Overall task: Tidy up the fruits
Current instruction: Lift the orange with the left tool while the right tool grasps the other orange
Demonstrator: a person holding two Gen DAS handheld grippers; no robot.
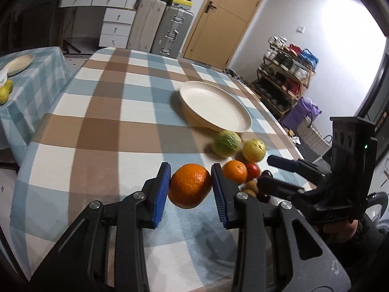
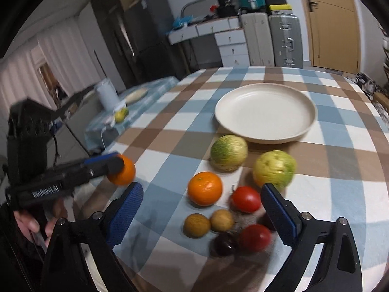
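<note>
The left black plastic tool has ribbed blue pads, silver pivot screws and triangular cut-outs. The right tool matches it. White lettering marks one housing; a dark sleeve shows.

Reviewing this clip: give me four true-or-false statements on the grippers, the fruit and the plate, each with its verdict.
1. The left gripper is shut on an orange. True.
2. The plate already holds two fruits. False: it holds none.
3. The right gripper grips a tomato. False: its jaws stand wide, pressing nothing, above the fruit on the tablecloth.
4. A second orange lies on the tablecloth near a striped green melon. True.
</note>
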